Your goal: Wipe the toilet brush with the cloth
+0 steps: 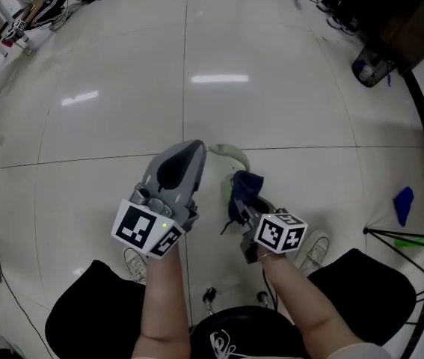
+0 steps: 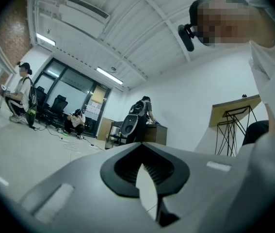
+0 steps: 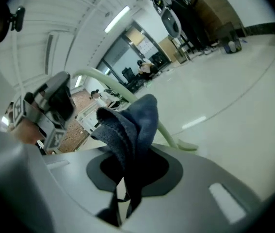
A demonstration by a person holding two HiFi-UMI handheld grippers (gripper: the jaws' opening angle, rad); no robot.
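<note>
The toilet brush shows only as a pale green curved handle (image 1: 230,154), and its brush end is hidden. In the right gripper view the handle (image 3: 168,133) arcs behind the cloth. My left gripper (image 1: 195,149) has its tips closed at the handle's upper end and appears shut on it; the right gripper view shows it (image 3: 55,98) at the top of the arc. Its own view points up into the room, jaw tips (image 2: 139,154) together. My right gripper (image 1: 243,204) is shut on a dark blue cloth (image 1: 243,188). The bunched cloth (image 3: 132,125) lies against the handle.
Glossy pale tile floor (image 1: 197,73) lies below. The person's shoes (image 1: 312,249) sit just under the grippers. A black tripod stand (image 1: 421,234) and a blue item (image 1: 404,204) are at the right. Dark furniture (image 1: 376,21) stands far right; people sit in the background (image 2: 23,93).
</note>
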